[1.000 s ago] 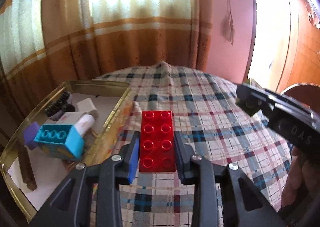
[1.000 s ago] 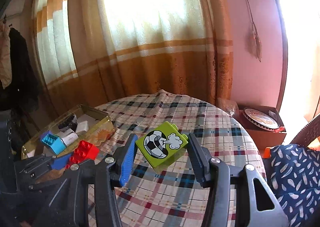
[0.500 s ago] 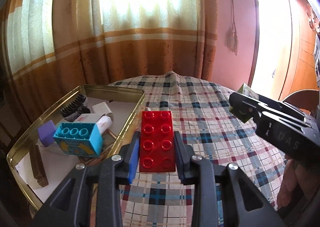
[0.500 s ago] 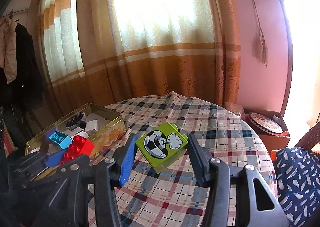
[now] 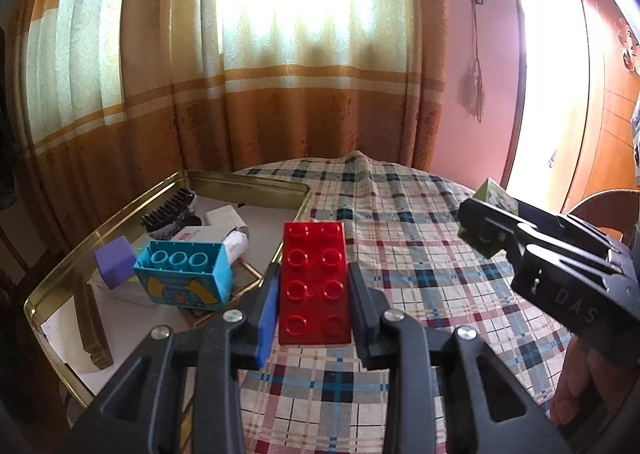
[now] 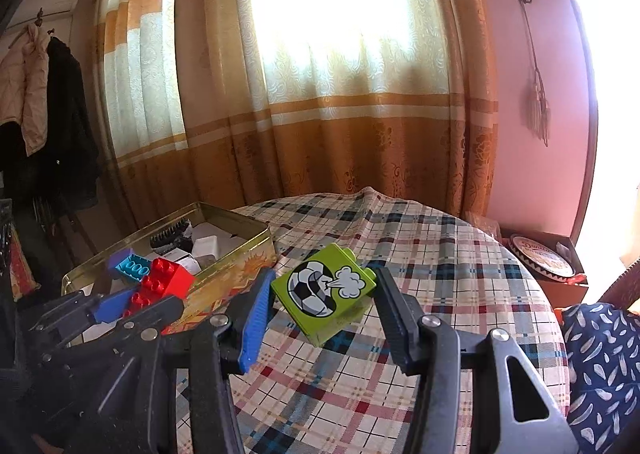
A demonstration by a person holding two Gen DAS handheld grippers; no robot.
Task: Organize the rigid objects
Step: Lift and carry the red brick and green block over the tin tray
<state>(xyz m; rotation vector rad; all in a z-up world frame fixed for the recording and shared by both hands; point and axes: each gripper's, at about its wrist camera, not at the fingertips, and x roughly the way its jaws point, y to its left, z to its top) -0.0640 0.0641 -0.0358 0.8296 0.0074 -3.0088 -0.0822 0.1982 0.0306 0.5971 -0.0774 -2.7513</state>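
A round surface [image 5: 420,254] under a plaid cloth fills a sunlit room, with orange-and-cream curtains [image 6: 328,94] drawn behind it. Nearest to me, my left claw [image 5: 314,294] pinches a red studded brick [image 5: 314,278] by its long sides, studs up, held above the cloth just beside the rim of a gold tin [image 5: 248,182]. My right claw [image 6: 324,294] grips a lime-green brick [image 6: 324,290] printed with a football, tilted on one corner and clear of the surface. In the left wrist view that claw juts in from the right, a hand [image 5: 576,386] beneath it. Farther left, the open tin holds a turquoise brick [image 5: 184,274] lying on its side, a purple block [image 5: 114,268] touching it, a white box [image 5: 226,218] and a black brush [image 5: 170,210] toward the back. Beyond the surface on the right sits a patterned plate in a box [image 6: 540,254], and coats [image 6: 40,106] hang on the far left wall.
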